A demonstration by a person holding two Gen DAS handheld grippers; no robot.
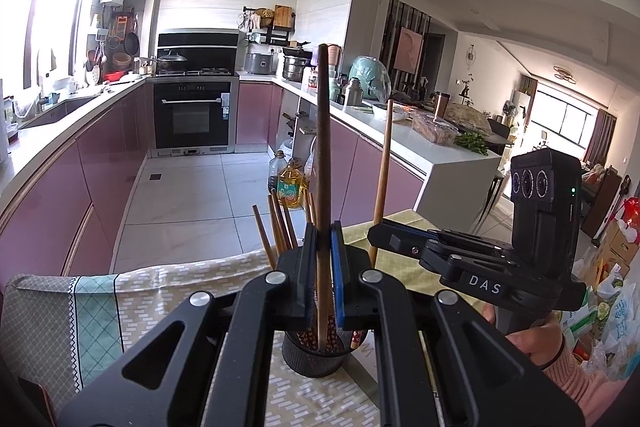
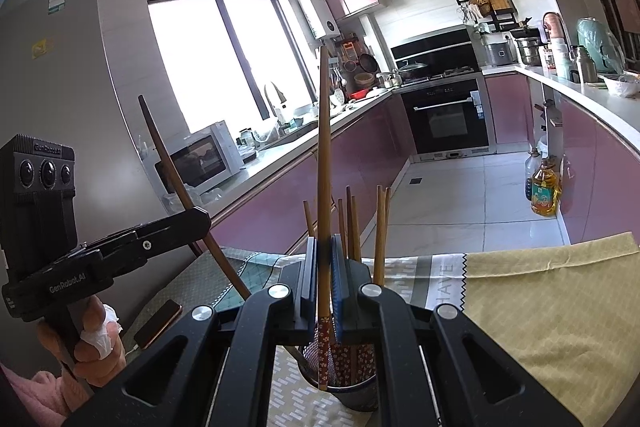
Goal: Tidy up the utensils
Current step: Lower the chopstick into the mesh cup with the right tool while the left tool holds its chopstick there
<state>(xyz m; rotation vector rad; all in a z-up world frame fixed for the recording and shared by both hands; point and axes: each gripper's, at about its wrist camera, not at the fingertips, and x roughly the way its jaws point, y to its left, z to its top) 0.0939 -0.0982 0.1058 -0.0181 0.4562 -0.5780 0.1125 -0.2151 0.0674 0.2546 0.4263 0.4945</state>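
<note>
pink kitchen cabinets (image 1: pixel 100 163) line the room behind your cloth-covered table (image 1: pixel 168 291). your left gripper (image 1: pixel 323 259) pinches one chopstick (image 1: pixel 323 147) upright over the mesh holder (image 1: pixel 314 359); your right gripper (image 2: pixel 323 267) pinches another chopstick (image 2: pixel 324 147) above the same holder, where more chopsticks (image 2: pixel 352 223) stand.

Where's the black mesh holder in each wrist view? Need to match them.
Left wrist: holder at bottom centre, under the left claw, which is shut on a chopstick.
Right wrist: holder at bottom centre, under the right claw, also shut on a chopstick.
Shared landmark: the oven.
</note>
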